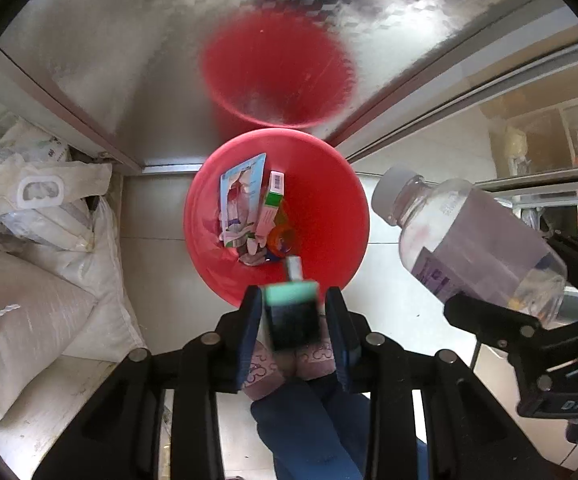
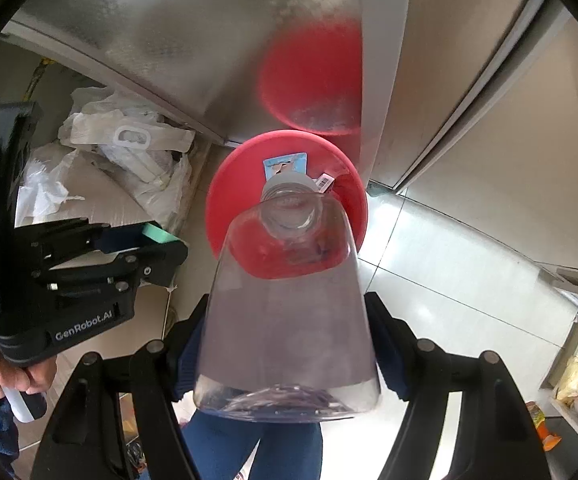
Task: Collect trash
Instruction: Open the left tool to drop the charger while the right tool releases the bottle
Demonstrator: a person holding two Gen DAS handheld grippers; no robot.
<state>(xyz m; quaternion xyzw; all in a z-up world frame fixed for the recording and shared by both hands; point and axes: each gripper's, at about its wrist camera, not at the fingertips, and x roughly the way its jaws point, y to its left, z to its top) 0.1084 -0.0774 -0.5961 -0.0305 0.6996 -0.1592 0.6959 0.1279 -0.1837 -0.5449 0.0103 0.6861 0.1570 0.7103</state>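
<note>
Gripping a clear plastic bottle, right hand-held gripper above round red bin.

"GenRobot.AI" on the left claw body; perhaps "DAS" on the right claw body.

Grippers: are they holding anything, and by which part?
Left gripper clamps a small dark box by its sides. Right gripper clamps a clear bottle around its lower body.
</note>
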